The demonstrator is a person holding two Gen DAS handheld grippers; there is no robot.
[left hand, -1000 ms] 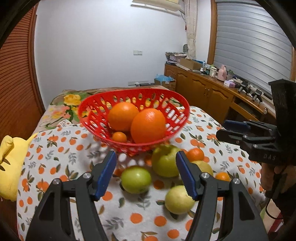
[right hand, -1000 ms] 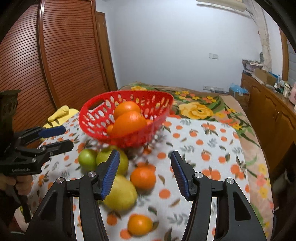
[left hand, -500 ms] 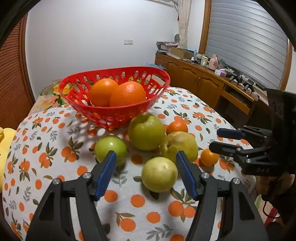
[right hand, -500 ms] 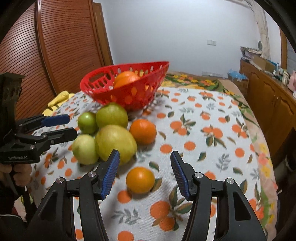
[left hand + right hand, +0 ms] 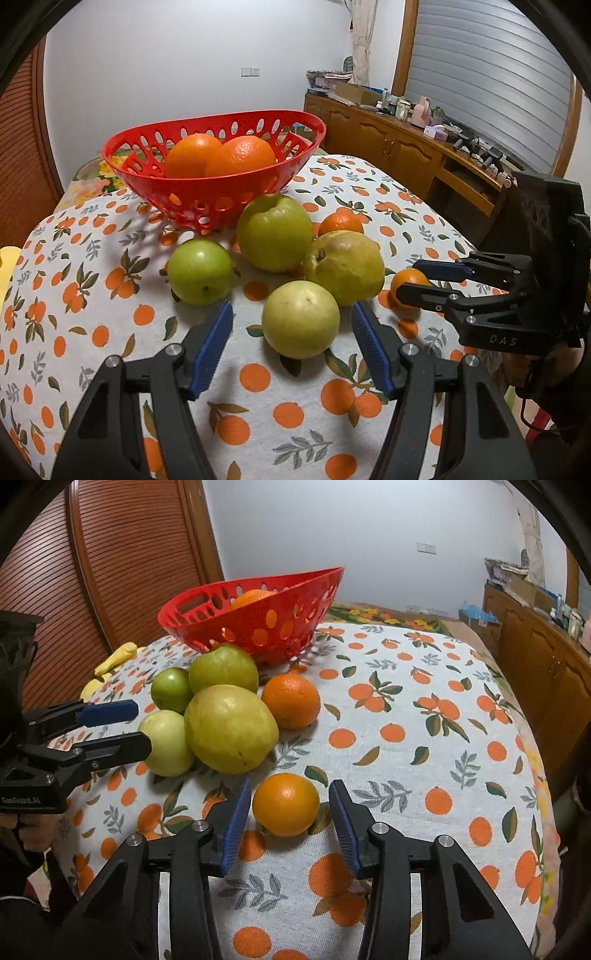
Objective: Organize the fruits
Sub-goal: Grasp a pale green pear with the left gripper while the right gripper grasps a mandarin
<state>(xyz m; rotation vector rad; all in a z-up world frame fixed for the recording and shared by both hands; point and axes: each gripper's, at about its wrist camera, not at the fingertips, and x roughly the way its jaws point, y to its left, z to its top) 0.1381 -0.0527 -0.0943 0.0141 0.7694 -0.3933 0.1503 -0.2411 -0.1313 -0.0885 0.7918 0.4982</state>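
Since both grippers, left [image 5: 291, 341] and right [image 5: 290, 821], have jaws wide around round fruit, an off-center squeeze could easily roll the orange [image 5: 285, 804] off the desk [image 5: 424, 738].

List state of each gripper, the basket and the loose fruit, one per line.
Left gripper: jaws open, either side of the pale green apple, not touching it.
Right gripper: jaws open, either side of the small orange, no contact seen.
Red basket: upright on the tablecloth, holding oranges.
Other green fruit: loose on the cloth, beside the basket.
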